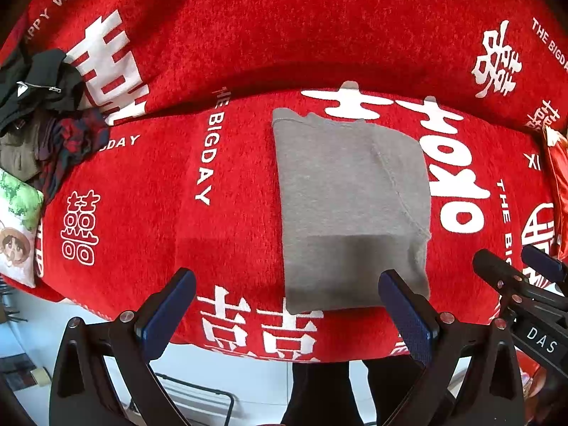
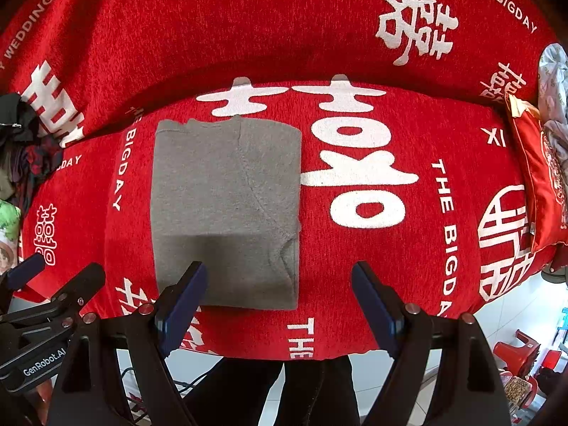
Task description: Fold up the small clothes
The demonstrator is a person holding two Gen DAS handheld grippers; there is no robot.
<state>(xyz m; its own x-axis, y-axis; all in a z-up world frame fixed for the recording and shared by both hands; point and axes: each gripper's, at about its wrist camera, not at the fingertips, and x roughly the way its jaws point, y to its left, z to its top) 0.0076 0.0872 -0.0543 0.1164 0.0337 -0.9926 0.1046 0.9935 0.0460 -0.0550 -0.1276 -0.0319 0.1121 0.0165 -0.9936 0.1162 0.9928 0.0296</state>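
A grey garment [image 1: 348, 206] [image 2: 227, 206] lies folded into a neat rectangle on the red printed cover [image 1: 227, 184] [image 2: 355, 53], near its front edge. My left gripper [image 1: 287, 305] hangs above the garment's near left side, jaws wide apart with nothing between them. Over the garment's near right corner my right gripper [image 2: 280, 301] also stands open and empty. Neither gripper touches the cloth. Each gripper shows at the edge of the other's view: the right gripper [image 1: 514, 269] and the left gripper [image 2: 56, 273].
A heap of dark and plaid clothes [image 1: 46, 106] [image 2: 25, 149] sits at the far left beside a cartoon-print cushion [image 1: 17, 220]. A red embroidered cushion [image 2: 543, 177] lies at the right. Below the cover's front edge are a person's dark trouser legs [image 2: 277, 390] and white floor.
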